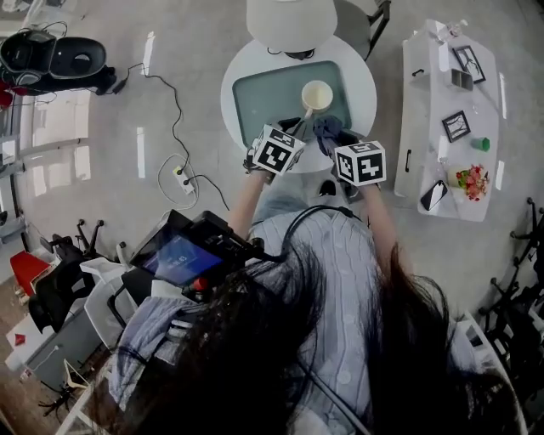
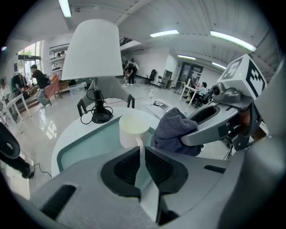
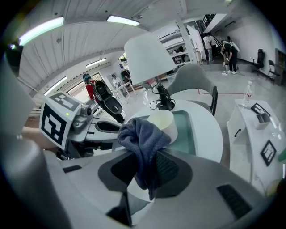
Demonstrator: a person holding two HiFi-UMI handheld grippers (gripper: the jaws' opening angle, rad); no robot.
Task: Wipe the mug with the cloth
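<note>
Round table (image 2: 73, 132), mug (image 2: 132, 129) in left tongs (image 2: 143, 154)

A round white table (image 1: 367, 89) carries a teal rectangular mat (image 1: 259, 102) and, at its far edge, a lamp (image 1: 291, 21) with a white shade. To its right stands a long white side table (image 1: 422, 110) bearing small picture frames (image 1: 456, 126), a green cup (image 1: 482, 144), a bunch of flowers (image 1: 472, 181) and a dark phone (image 1: 433, 194). On the glossy floor (image 1: 102, 161) to the left lies a white power strip (image 1: 182, 178) with a black cable (image 1: 174, 106) running off it.
</note>
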